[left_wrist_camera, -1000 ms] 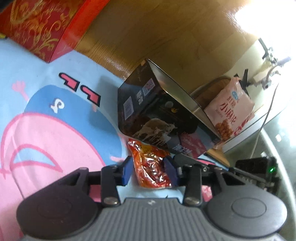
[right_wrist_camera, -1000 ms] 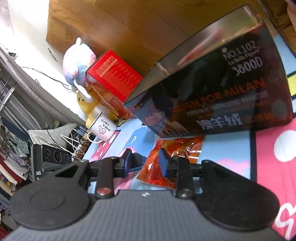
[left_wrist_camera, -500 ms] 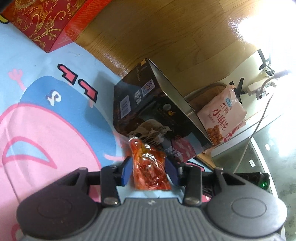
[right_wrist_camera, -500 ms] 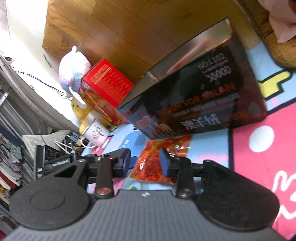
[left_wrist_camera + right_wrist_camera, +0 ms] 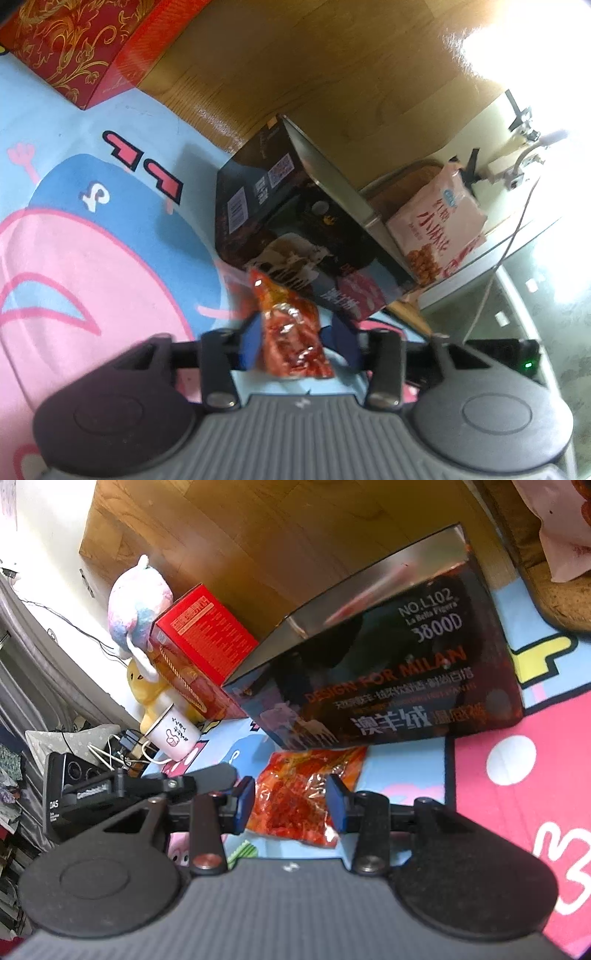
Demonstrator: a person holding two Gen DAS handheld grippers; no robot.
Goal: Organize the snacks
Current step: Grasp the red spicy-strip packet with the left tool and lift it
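Left wrist view: left gripper jaws just closed in, blue pads hugging the crinkly red snack packet.
Right gripper: parted, pads either side, not pinching.
Packet spot: cartoon foam mat, beside glossy black box.

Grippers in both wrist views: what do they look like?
Both match: left gripper and right gripper have blue pads on black finger carriers, silver screws, a ribbed grey body with a small white logo, and a round black disc on each side. No sleeves or hands show.
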